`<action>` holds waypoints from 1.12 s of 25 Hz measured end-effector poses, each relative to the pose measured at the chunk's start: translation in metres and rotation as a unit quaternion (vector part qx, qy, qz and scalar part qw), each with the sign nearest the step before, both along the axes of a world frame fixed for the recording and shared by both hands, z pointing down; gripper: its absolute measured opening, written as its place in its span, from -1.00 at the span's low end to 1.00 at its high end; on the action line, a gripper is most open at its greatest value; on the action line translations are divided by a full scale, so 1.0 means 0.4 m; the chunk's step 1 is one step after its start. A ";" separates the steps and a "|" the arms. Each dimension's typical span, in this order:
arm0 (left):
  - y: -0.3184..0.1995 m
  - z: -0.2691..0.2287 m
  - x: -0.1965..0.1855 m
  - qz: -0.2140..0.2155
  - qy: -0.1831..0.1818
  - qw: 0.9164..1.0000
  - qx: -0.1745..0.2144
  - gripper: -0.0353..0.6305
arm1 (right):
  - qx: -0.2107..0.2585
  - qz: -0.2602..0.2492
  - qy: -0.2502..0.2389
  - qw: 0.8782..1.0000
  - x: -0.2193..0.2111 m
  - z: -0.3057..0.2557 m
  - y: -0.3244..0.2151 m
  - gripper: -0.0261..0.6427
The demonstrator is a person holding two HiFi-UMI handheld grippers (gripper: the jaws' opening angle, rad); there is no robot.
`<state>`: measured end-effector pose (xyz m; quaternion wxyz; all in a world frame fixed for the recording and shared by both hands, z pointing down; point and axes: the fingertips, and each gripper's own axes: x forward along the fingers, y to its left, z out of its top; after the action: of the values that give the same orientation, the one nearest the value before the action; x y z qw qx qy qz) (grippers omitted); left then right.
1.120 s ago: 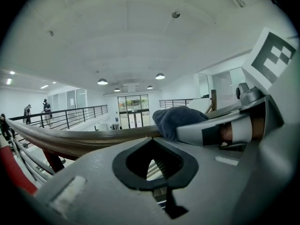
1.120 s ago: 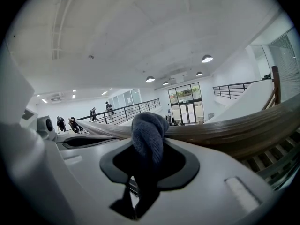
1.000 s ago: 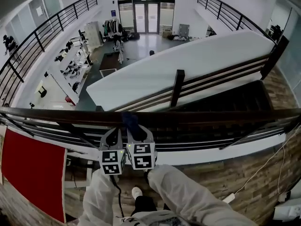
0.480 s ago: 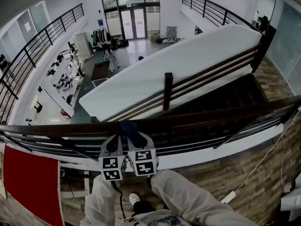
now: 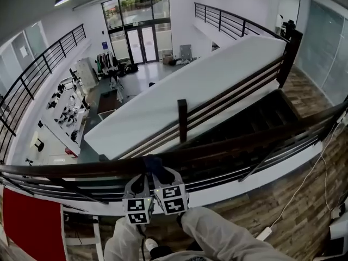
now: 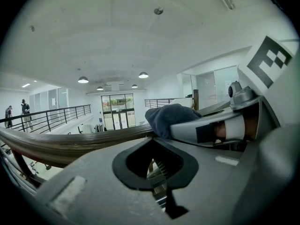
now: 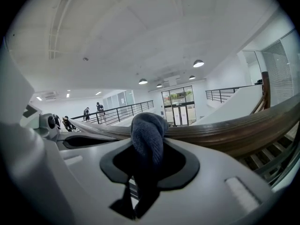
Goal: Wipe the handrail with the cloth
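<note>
Above an open atrium, my right tool (image 7: 140, 175) is pinching the seemingly soft, light cloth (image 7: 147, 130) by its bunched fold at the handrail (image 5: 244, 140), while my left tool (image 6: 164, 191) is resting closed and empty.

cloth (image 5: 154, 164) — on handrail (image 5: 234, 141) | left gripper (image 5: 140, 174) — just left of right gripper (image 5: 162, 174)

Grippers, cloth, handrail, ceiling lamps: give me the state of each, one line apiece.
Left gripper: shut, nothing between its jaws.
Right gripper: shut on the cloth.
Cloth: bunched up, lying against the handrail.
Handrail: under the cloth at the grippers, bare elsewhere.
Ceiling lamps: lit.
</note>
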<state>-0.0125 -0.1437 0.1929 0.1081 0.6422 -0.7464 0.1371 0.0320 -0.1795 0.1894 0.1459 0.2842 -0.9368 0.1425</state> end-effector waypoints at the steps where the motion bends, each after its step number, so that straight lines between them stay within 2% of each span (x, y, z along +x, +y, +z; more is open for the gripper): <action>1: -0.012 -0.003 0.016 0.003 -0.001 1.000 0.002 -0.88 | 0.000 0.004 -0.001 1.000 0.018 0.000 -0.012 -0.60; 17: -0.189 -0.015 0.262 0.038 0.004 0.999 0.012 -0.88 | 0.012 0.043 0.003 0.999 0.283 0.003 -0.178 -0.60; 28: -0.273 -0.025 0.371 0.055 0.009 0.998 0.024 -0.88 | 0.019 0.063 0.003 0.998 0.411 0.005 -0.251 -0.60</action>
<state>0.1359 -0.2530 0.1828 0.0913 0.6862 -0.7117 0.1191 0.1964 -0.2799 0.1916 0.1342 0.3461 -0.9190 0.1329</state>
